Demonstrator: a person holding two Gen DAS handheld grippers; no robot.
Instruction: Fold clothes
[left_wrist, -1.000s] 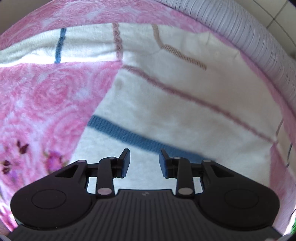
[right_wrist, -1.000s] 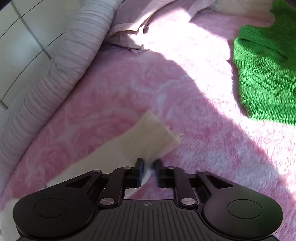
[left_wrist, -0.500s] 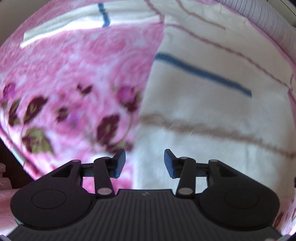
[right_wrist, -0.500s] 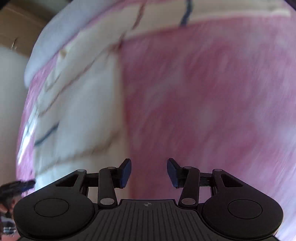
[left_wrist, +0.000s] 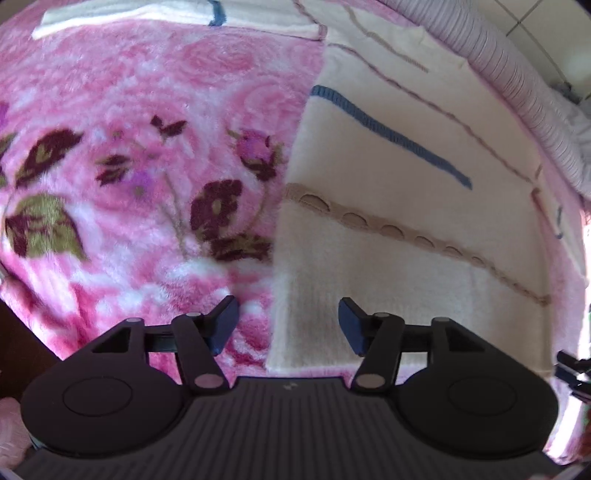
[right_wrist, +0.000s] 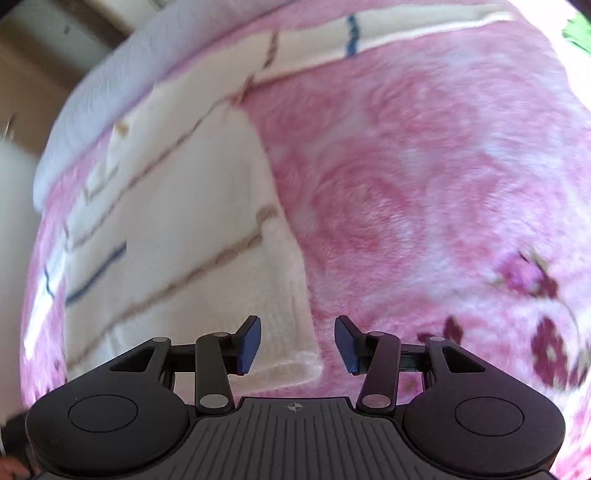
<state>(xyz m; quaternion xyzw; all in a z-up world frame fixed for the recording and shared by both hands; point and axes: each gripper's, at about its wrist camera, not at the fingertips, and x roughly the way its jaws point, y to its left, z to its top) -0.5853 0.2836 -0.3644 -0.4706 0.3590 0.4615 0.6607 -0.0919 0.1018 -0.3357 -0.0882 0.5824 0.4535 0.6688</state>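
A cream knit sweater (left_wrist: 406, 192) with blue and brown stripes lies flat on a pink floral blanket (left_wrist: 147, 147). One sleeve (left_wrist: 166, 18) stretches out along the far side. My left gripper (left_wrist: 288, 325) is open and empty, just above the sweater's near left hem corner. The sweater also shows in the right wrist view (right_wrist: 177, 236), with its sleeve (right_wrist: 388, 33) running off to the right. My right gripper (right_wrist: 297, 345) is open and empty, over the sweater's near right hem corner.
A striped grey-lilac bolster (left_wrist: 517, 85) runs along the far edge of the bed, also seen in the right wrist view (right_wrist: 122, 74). A scrap of green cloth (right_wrist: 576, 29) shows at the far right. The blanket's near edge drops off at the left (left_wrist: 22, 295).
My right gripper let go of the cream sleeve end and opened. Both grippers swung back to the sweater's near hem corners, and the left gripper's jaws spread wider.
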